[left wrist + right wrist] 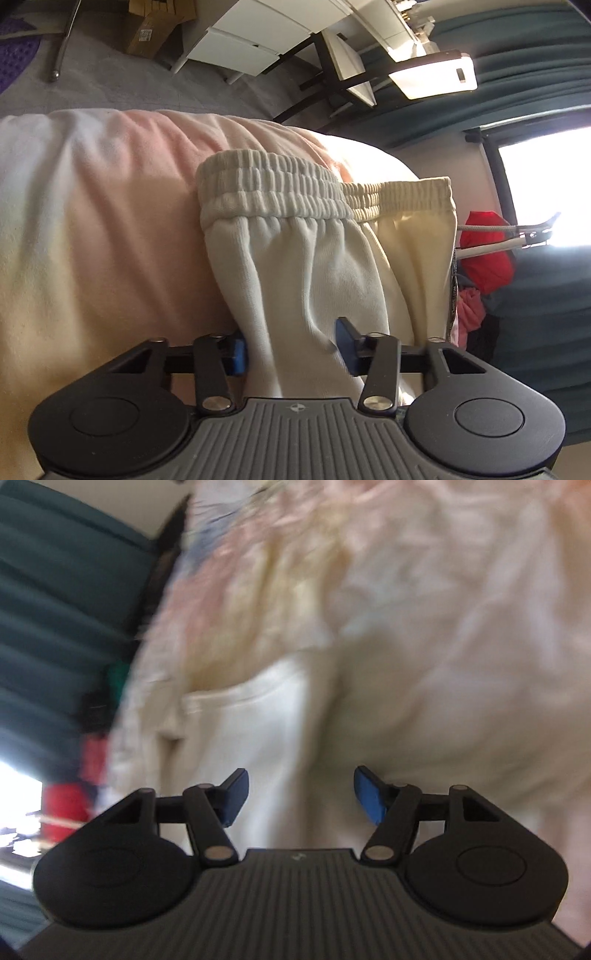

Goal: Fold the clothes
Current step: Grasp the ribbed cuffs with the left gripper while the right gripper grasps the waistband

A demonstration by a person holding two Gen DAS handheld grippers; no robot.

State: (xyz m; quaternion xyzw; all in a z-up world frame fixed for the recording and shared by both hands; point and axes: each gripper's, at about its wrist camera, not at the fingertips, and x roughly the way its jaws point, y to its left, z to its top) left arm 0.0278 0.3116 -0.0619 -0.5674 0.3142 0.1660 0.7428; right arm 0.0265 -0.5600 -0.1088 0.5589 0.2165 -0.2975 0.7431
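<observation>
Nearest in the left wrist view: left hand-held gripper (291, 347), blue pads (236, 350) clenched on a bunched fold of the cream sweatpants (306, 266), cloth filling the gap from pad to pad and dented by the right-side pad. Sweatpants spread on a pastel blanket (92, 221) in pink, white and pale yellow, over what looks like a bed. Elastic waistband (273, 184) at the far end from the gripper, ribbed and gathered, with its front layer overlapping a yellower back layer toward the right. Dark label strip (453, 291) along the garment's right edge.

Beyond the blanket: grey carpet (103, 81), a white drawer unit (251, 40), a cardboard box (155, 29), a purple mat (14, 51) at the left edge. To the right: teal curtain (535, 110), a bright window (546, 192), a red cloth (487, 254) with pink fabric below it.

Right wrist view heavily blurred. Right hand-held gripper (301, 797) released, blue pads (369, 797) standing well apart with nothing pinched. Ahead of the gap, cream sweatpants (251, 731) again, a straight edge showing across the pale cloth; cannot tell whether any pad touches it. Same pastel blanket (461, 590) filling the upper right, teal curtain (55, 590) and a red cloth (66, 808) on the left
</observation>
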